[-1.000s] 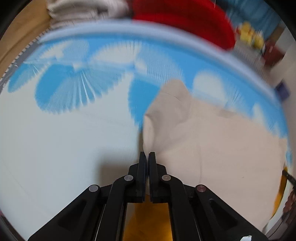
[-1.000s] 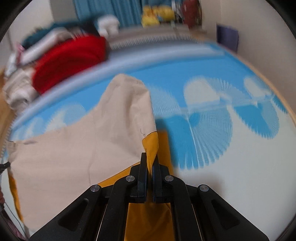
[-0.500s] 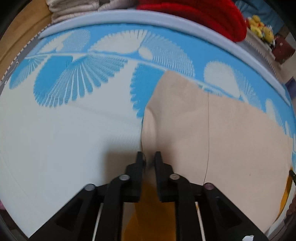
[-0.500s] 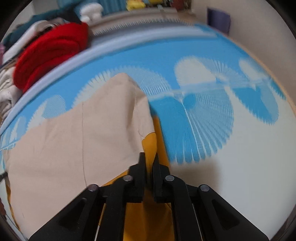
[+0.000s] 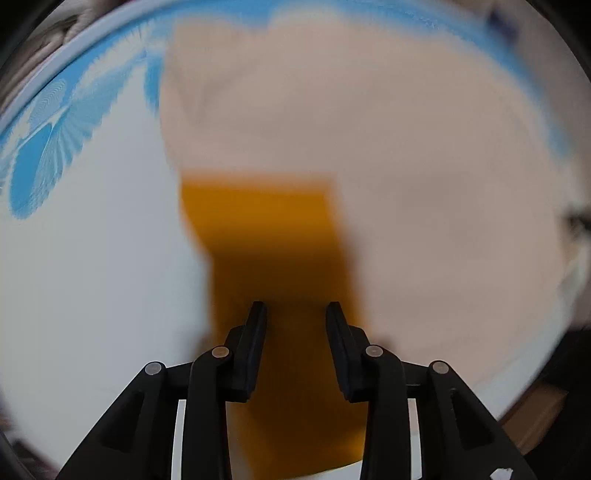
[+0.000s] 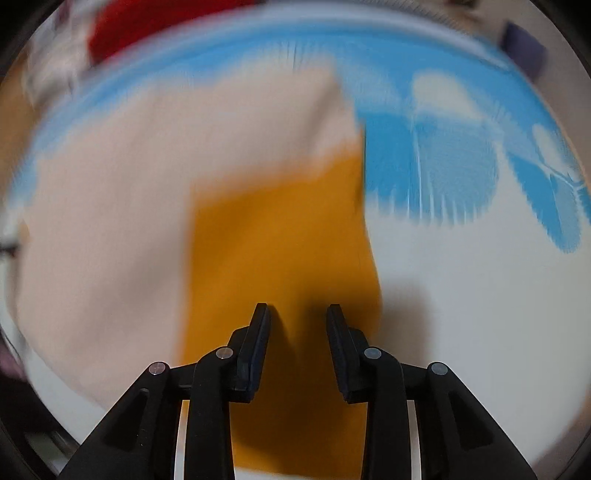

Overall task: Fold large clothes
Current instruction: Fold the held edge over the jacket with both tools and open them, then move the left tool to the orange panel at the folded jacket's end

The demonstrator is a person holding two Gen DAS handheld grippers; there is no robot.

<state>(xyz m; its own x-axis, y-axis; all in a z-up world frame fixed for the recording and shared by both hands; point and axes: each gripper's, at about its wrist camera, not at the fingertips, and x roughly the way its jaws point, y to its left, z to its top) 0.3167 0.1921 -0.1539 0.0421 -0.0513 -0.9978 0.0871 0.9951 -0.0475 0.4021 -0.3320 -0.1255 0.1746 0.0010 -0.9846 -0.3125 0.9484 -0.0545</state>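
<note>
A large garment lies on the bed, beige (image 5: 424,184) on its upper layer with an orange-yellow part (image 5: 269,236) showing near me. My left gripper (image 5: 295,314) is open and empty just above the orange part. In the right wrist view the same beige cloth (image 6: 129,203) and orange part (image 6: 280,229) lie flat. My right gripper (image 6: 297,315) is open and empty over the orange part. Both views are motion-blurred.
The bed sheet (image 6: 461,295) is white with blue fan patterns (image 6: 443,166). A red cloth pile (image 6: 147,22) lies beyond the bed's far edge. A dark purple object (image 6: 524,48) sits at the far right by the wall.
Both grippers were shut on the garment's edges and have opened and let go. Both have pulled back, and the cloth now lies flat with more orange showing.
</note>
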